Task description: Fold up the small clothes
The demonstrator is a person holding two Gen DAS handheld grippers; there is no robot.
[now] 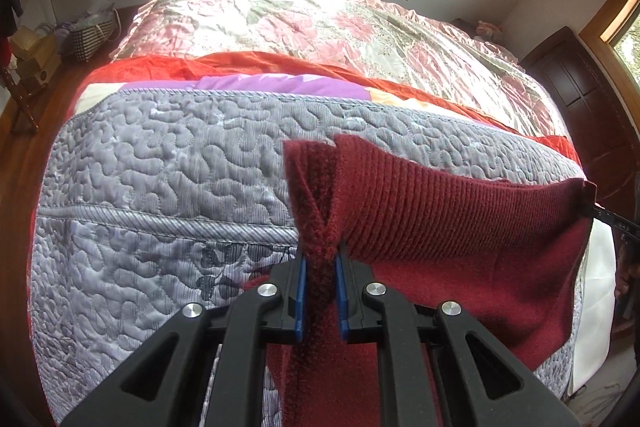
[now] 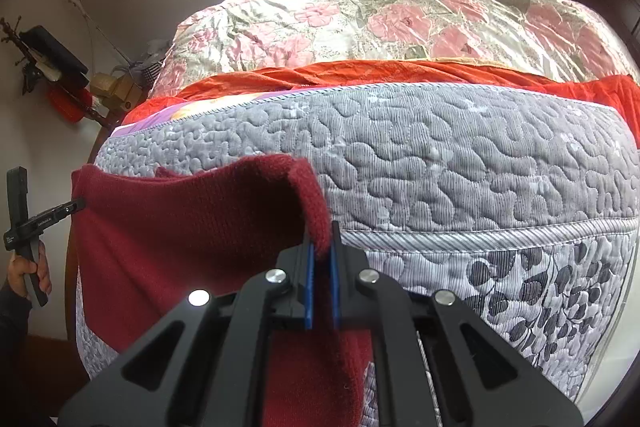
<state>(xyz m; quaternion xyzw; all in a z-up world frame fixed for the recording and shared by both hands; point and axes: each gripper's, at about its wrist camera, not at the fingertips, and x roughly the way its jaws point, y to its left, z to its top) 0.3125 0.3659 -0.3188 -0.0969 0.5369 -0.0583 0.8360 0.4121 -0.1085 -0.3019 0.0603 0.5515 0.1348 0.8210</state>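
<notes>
1. The left claw [image 1: 322, 259] is clamped on one end of a dark red knitted garment [image 1: 440, 219]; its blue pads [image 1: 301, 295] pinch a bunched, fuzzy strip of the fabric.
2. The right claw [image 2: 323, 247] grips the opposite end of the same garment [image 2: 180, 227]; a folded edge sits between its blue pads [image 2: 309, 287].
3. The garment hangs stretched between both claws, just above the grey quilted bedspread [image 2: 460, 167]; its lower part seems to rest on the quilt, though the claws hide the contact.
4. Farther back on the bed lie an orange-red blanket [image 1: 280, 65] and a pink floral cover [image 1: 320, 19].
5. In the right wrist view, a hand [image 2: 30, 273] holds the left claw's handle at the left edge.
</notes>
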